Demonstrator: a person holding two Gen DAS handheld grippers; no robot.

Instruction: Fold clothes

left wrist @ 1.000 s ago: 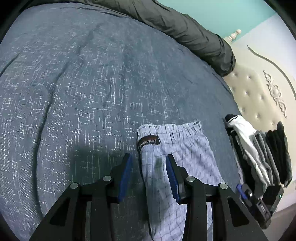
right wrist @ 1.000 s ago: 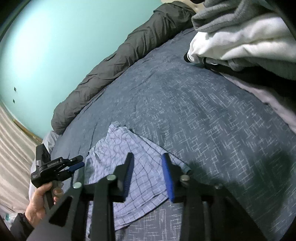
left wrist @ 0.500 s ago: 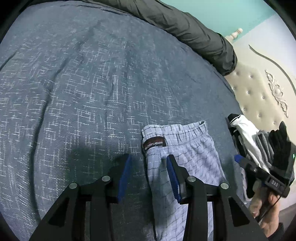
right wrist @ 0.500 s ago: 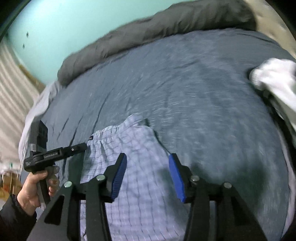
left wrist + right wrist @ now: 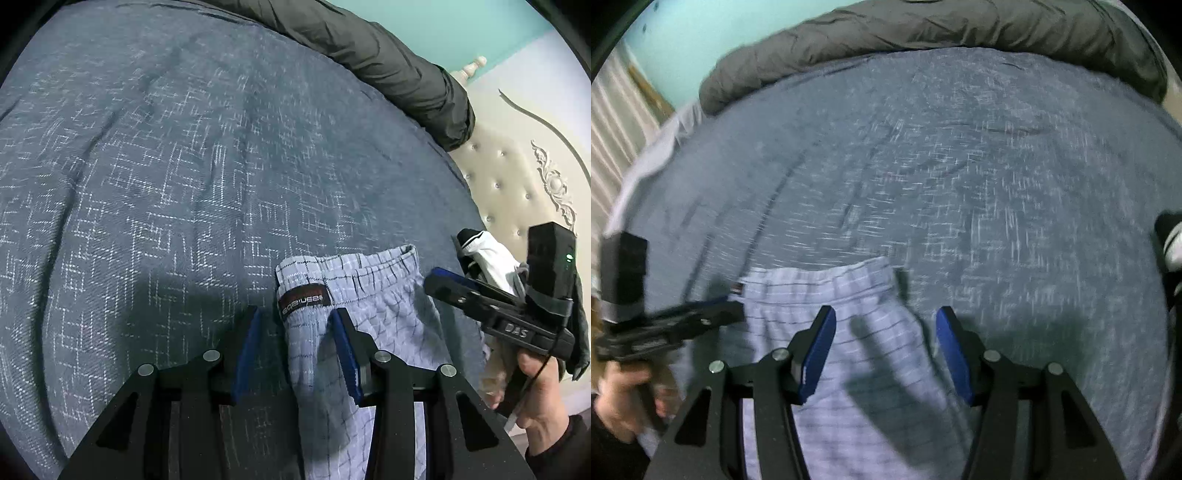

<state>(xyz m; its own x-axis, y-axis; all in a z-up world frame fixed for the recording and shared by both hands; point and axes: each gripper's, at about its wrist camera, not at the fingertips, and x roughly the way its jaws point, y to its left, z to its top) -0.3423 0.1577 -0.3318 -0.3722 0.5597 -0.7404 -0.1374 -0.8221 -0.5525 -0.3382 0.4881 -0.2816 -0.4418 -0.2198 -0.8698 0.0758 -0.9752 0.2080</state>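
shorts (image 5: 369, 314) run out of view beneath claws.

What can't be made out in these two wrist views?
- Shorts, left wrist view: lower part cut off by the edge and the left gripper.
- Label: lettering too small to read.
- Clothes pile: mostly behind the right gripper.
- Right wrist view: motion blur smears the bedspread; the left gripper is blurred, its fingertips unclear.

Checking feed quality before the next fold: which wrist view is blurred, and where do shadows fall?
Right wrist view: motion-smeared; gripper shadows on the checked shorts and blue bedspread. Left wrist view: sharp, dark shadow on bedspread left of the left gripper; both fisheye-bent.
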